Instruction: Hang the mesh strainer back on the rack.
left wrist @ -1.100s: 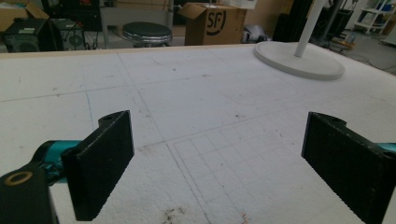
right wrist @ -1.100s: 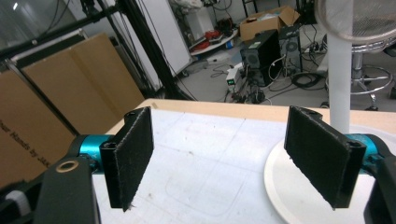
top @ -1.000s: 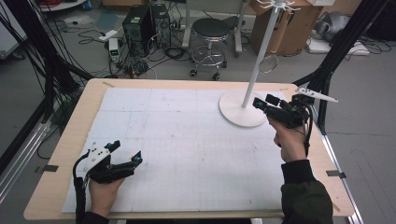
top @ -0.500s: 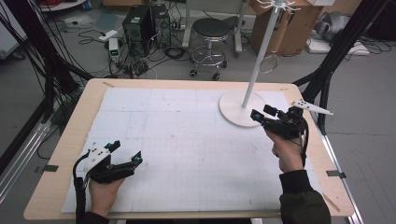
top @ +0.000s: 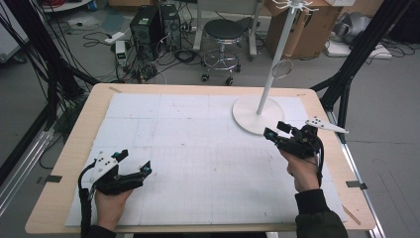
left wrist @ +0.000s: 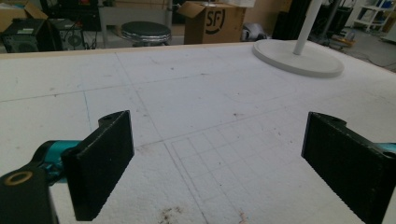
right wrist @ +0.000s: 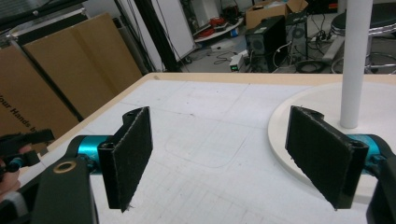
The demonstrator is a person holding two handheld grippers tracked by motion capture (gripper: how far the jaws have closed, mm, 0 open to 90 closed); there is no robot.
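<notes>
A gridded white foam mat (top: pixel 198 144) covers the wooden tabletop (top: pixel 74 148). Both the left tongs (top: pixel 141 171) and right tongs (top: pixel 273 132) gape apart, empty. A round white stand base (top: pixel 247 116) sits just beyond the right tongs.

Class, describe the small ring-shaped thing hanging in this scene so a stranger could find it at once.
Start at the white mat covering the table. At its far right corner stands a white stand, its pole rising from a round base. Partway up the pole hangs a thin wire ring, the one dangling thing.

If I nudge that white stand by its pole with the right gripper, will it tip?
Probably not easily: the white stand has a wide round base flat on the mat. Its tall, thin pole could lever it if pushed high. The open right gripper is nearest its base.
</notes>
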